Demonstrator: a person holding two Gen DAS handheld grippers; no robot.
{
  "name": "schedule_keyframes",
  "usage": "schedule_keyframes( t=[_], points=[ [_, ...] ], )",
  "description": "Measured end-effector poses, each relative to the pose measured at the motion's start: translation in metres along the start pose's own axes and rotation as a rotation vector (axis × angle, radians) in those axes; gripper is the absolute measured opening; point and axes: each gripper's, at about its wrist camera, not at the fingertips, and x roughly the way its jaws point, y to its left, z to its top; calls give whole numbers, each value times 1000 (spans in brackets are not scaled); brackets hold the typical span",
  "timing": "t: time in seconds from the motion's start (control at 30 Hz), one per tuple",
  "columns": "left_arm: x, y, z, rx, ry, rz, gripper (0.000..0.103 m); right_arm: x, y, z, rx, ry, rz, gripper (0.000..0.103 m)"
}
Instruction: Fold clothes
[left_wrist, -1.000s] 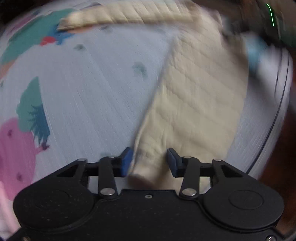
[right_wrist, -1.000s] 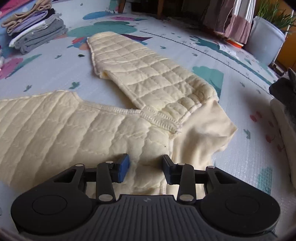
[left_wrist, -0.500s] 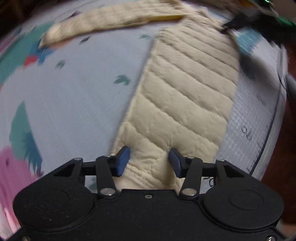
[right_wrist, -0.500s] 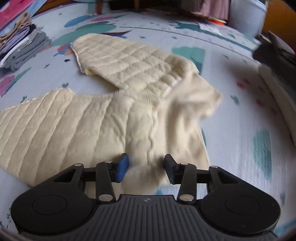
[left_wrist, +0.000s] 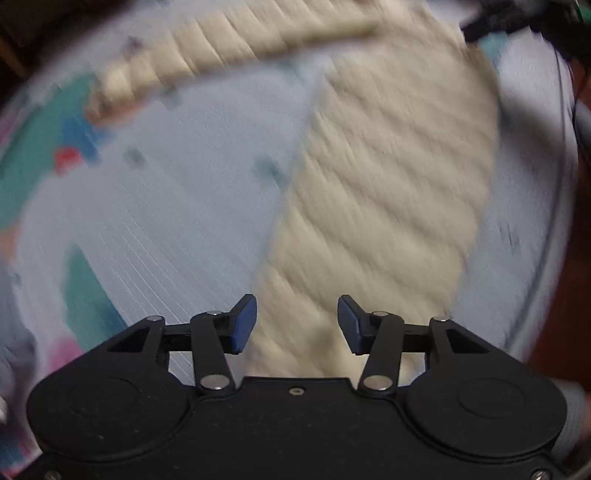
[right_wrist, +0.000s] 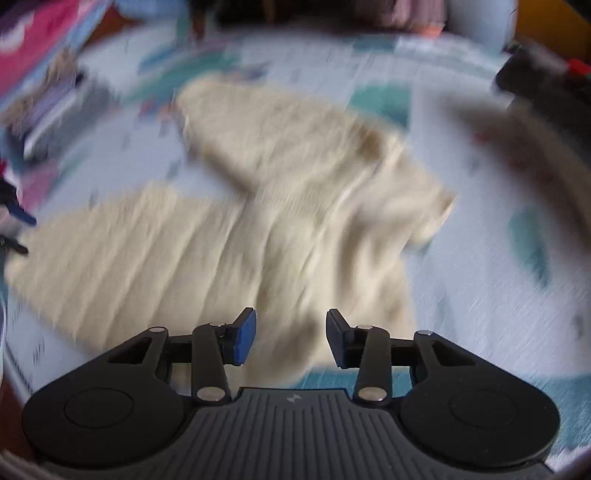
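Observation:
A cream quilted pair of trousers lies flat on a pale patterned play mat. In the left wrist view one leg runs away from me and the other leg stretches across the top. My left gripper is open, its blue pads either side of the near leg's hem end. My right gripper is open over the waist end of the trousers, holding nothing. Both views are motion-blurred.
A stack of folded clothes sits at the mat's far left in the right wrist view. A dark and pale pile lies at the right. The mat's rounded edge runs along the right of the left wrist view.
Both grippers have pulled back and up from the trousers, staying open. The trousers now lie spread flatter, and both views have become blurred from motion.

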Motion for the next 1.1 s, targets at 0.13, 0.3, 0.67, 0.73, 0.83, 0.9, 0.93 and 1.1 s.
schedule_keyframes(
  t=[0.13, 0.3, 0.67, 0.73, 0.83, 0.9, 0.93, 1.1],
  points=[
    [24, 50, 83, -40, -153, 23, 49, 15, -9, 51, -96, -125, -34, 43],
    [65, 80, 137, -108, -118, 63, 49, 59, -7, 94, -221, -171, -42, 42],
    [137, 138, 231, -249, -59, 126, 91, 113, -54, 90, -64, -71, 18, 40],
    [131, 139, 227, -267, -66, 114, 88, 112, -58, 83, -34, -105, 25, 40],
    [123, 143, 222, -293, -93, 109, 67, 118, -59, 75, -4, -87, 17, 48],
    [117, 148, 222, -309, -142, 132, 67, 110, -69, 74, 55, -126, 14, 47],
    [116, 152, 219, -308, -148, 144, 67, 107, -74, 75, 84, -146, 13, 47],
    [128, 171, 205, -367, -97, 152, 79, 112, -79, 93, 27, -181, 4, 47]
  ],
)
